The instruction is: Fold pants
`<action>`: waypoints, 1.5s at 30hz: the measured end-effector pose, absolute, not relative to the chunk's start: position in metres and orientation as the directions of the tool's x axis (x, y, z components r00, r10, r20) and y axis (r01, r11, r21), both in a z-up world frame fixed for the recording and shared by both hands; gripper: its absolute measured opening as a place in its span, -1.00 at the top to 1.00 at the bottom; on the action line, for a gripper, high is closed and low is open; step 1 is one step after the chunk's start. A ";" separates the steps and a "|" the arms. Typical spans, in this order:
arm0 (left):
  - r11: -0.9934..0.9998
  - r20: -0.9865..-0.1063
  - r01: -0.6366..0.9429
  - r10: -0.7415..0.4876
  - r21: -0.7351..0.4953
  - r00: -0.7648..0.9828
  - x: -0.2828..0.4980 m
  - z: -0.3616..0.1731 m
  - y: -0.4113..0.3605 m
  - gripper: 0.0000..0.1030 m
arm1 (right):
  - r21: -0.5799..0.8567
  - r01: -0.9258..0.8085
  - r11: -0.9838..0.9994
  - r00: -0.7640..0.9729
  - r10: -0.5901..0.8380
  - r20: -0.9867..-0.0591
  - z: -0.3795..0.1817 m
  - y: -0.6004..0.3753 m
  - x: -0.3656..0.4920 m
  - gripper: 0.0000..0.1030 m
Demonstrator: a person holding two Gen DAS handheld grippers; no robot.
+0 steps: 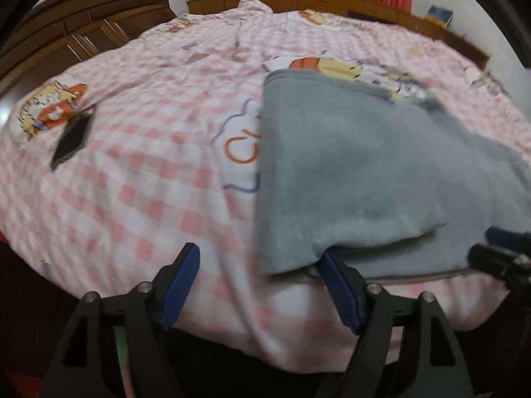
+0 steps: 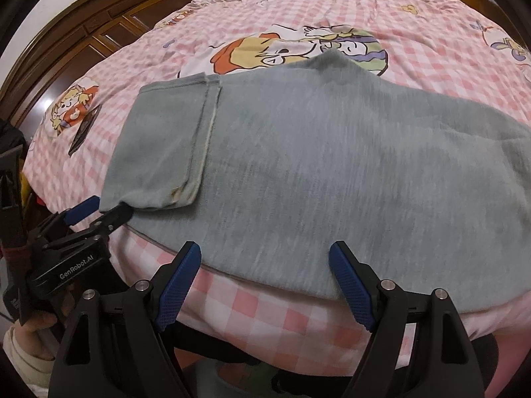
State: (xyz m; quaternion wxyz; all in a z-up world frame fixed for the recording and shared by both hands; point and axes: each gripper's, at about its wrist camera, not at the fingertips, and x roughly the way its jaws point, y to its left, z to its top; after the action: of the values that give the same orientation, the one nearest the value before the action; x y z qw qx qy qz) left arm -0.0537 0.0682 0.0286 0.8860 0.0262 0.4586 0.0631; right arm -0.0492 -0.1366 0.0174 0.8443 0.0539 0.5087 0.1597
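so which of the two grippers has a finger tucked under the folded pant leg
The left gripper: one blue-padded finger sits under the folded grey pants corner. The right gripper only straddles the near edge, jaws open.

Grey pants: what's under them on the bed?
The grey pants lie on a pink checked bedsheet, covering part of a cartoon print. A folded-over cuff lies on top. Whatever else is under the fabric is hidden.

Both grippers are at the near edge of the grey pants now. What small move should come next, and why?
Probably draw the left gripper back off the folded corner. Its jaws stand open, one finger tucked under the flap of the grey pants, which already lies flat on the checked bedspread. The right gripper is open too, gripping nothing.
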 end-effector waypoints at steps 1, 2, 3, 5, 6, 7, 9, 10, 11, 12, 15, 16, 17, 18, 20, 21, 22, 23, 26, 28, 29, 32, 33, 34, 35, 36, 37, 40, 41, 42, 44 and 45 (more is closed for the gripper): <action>0.989 -0.809 -0.086 0.145 0.116 0.570 -0.055 0.029 0.069 -0.52 | 0.254 -0.215 0.943 0.430 0.325 -0.842 0.017 -0.137 -0.049 -0.60; 0.986 -0.806 -0.087 0.167 0.142 0.567 -0.057 0.029 0.069 -0.52 | 0.254 -0.216 0.943 0.429 0.326 -0.842 0.016 -0.137 -0.049 -0.60; 0.981 -0.801 -0.090 0.193 0.172 0.567 -0.059 0.029 0.070 -0.52 | 0.253 -0.218 0.943 0.429 0.325 -0.843 0.015 -0.137 -0.048 -0.60; 0.968 -0.786 -0.105 0.246 0.228 0.567 -0.062 0.028 0.074 -0.52 | 0.251 -0.218 0.943 0.428 0.323 -0.844 0.015 -0.136 -0.048 -0.60; 0.965 -0.786 -0.115 0.257 0.234 0.563 -0.062 0.026 0.079 -0.52 | 0.250 -0.218 0.943 0.428 0.322 -0.845 0.015 -0.136 -0.048 -0.60; 0.970 -0.794 -0.116 0.242 0.215 0.557 -0.063 0.026 0.083 -0.51 | 0.246 -0.218 0.944 0.428 0.319 -0.845 0.015 -0.136 -0.048 -0.60; 0.981 -0.809 -0.124 0.192 0.148 0.555 -0.065 0.028 0.092 -0.51 | 0.240 -0.218 0.946 0.429 0.313 -0.847 0.018 -0.134 -0.048 -0.60; 0.985 -0.809 -0.121 0.170 0.123 0.562 -0.065 0.031 0.094 -0.51 | 0.245 -0.219 0.945 0.432 0.319 -0.844 0.017 -0.134 -0.048 -0.56; 0.989 -0.807 -0.113 0.147 0.099 0.572 -0.066 0.033 0.094 -0.51 | 0.253 -0.222 0.942 0.437 0.328 -0.837 0.021 -0.133 -0.047 -0.54; 0.990 -0.805 -0.107 0.134 0.088 0.578 -0.066 0.035 0.094 -0.51 | 0.265 -0.230 0.937 0.441 0.343 -0.829 0.025 -0.132 -0.046 -0.53; 0.991 -0.799 -0.096 0.132 0.094 0.586 -0.067 0.037 0.089 -0.51 | 0.294 -0.255 0.921 0.439 0.381 -0.814 0.035 -0.123 -0.040 -0.53; 0.991 -0.799 -0.090 0.131 0.097 0.587 -0.068 0.037 0.089 -0.51 | 0.309 -0.267 0.913 0.430 0.400 -0.809 0.037 -0.117 -0.037 -0.53; 0.991 -0.799 -0.086 0.131 0.099 0.587 -0.068 0.036 0.089 -0.51 | 0.317 -0.274 0.908 0.422 0.409 -0.809 0.038 -0.113 -0.035 -0.53; 0.991 -0.799 -0.090 0.135 0.101 0.586 -0.068 0.036 0.090 -0.51 | 0.323 -0.282 0.904 0.413 0.418 -0.810 0.038 -0.107 -0.033 -0.53; 0.990 -0.802 -0.101 0.139 0.098 0.581 -0.069 0.035 0.093 -0.51 | 0.327 -0.303 0.895 0.395 0.430 -0.812 0.037 -0.093 -0.026 -0.53; 0.991 -0.804 -0.104 0.131 0.086 0.580 -0.070 0.035 0.096 -0.51 | 0.327 -0.310 0.893 0.389 0.433 -0.813 0.036 -0.087 -0.024 -0.53; 0.991 -0.805 -0.107 0.125 0.076 0.580 -0.072 0.034 0.099 -0.51 | 0.329 -0.316 0.890 0.379 0.436 -0.816 0.034 -0.082 -0.019 -0.53; 0.991 -0.806 -0.113 0.126 0.073 0.579 -0.073 0.034 0.102 -0.51 | 0.334 -0.318 0.887 0.364 0.440 -0.821 0.030 -0.075 -0.013 -0.53; 0.990 -0.805 -0.125 0.124 0.062 0.581 -0.074 0.036 0.109 -0.51 | 0.335 -0.311 0.890 0.352 0.435 -0.829 0.025 -0.064 -0.001 -0.53; 0.991 -0.803 -0.126 0.112 0.047 0.585 -0.075 0.039 0.114 -0.51 | 0.333 -0.307 0.891 0.355 0.432 -0.829 0.024 -0.058 0.003 -0.44; 0.991 -0.803 -0.125 0.108 0.042 0.587 -0.074 0.040 0.115 -0.51 | 0.330 -0.309 0.892 0.358 0.431 -0.828 0.024 -0.056 0.004 -0.36; 0.993 -0.802 -0.116 0.098 0.036 0.590 -0.073 0.040 0.116 -0.51 | 0.298 -0.319 0.900 0.375 0.409 -0.832 0.027 -0.052 0.005 0.06; 0.993 -0.805 -0.110 0.089 0.029 0.587 -0.074 0.040 0.117 -0.51 | 0.293 -0.316 0.902 0.376 0.403 -0.834 0.027 -0.051 0.005 0.18; 0.994 -0.805 -0.109 0.082 0.021 0.588 -0.075 0.041 0.117 -0.51 | 0.292 -0.314 0.904 0.377 0.401 -0.835 0.028 -0.052 0.005 0.22; 0.994 -0.803 -0.112 0.075 0.011 0.591 -0.077 0.042 0.118 -0.51 | 0.289 -0.310 0.906 0.381 0.397 -0.835 0.028 -0.052 0.005 0.22; 0.994 -0.801 -0.114 0.069 0.001 0.595 -0.080 0.044 0.119 -0.51 | 0.288 -0.312 0.905 0.382 0.397 -0.834 0.028 -0.052 0.006 0.22; 0.993 -0.798 -0.115 0.063 -0.007 0.599 -0.082 0.045 0.120 -0.51 | 0.286 -0.312 0.906 0.384 0.396 -0.834 0.029 -0.052 0.006 0.22; 0.992 -0.782 -0.127 0.060 -0.025 0.621 -0.089 0.053 0.126 -0.51 | 0.311 -0.299 0.902 0.381 0.411 -0.828 0.029 -0.055 0.009 0.22; 0.991 -0.775 -0.129 0.060 -0.029 0.630 -0.091 0.055 0.128 -0.51 | 0.326 -0.289 0.900 0.381 0.421 -0.823 0.029 -0.057 0.011 0.22; 0.991 -0.769 -0.130 0.058 -0.033 0.636 -0.091 0.057 0.130 -0.51 | 0.336 -0.282 0.899 0.381 0.426 -0.821 0.030 -0.059 0.012 0.22; 0.990 -0.765 -0.134 0.055 -0.041 0.642 -0.090 0.061 0.132 -0.51 | 0.341 -0.271 0.900 0.385 0.426 -0.819 0.032 -0.064 0.012 0.22; 0.990 -0.764 -0.133 0.052 -0.044 0.644 -0.089 0.062 0.133 -0.51 | 0.335 -0.269 0.903 0.392 0.420 -0.818 0.033 -0.067 0.011 0.22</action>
State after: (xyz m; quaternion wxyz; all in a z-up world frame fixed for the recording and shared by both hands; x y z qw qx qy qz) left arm -0.0891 0.1332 0.0617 0.9052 -0.0482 0.4191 0.0511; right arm 0.0109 -0.0666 0.0330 0.8310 0.0741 0.5110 0.2072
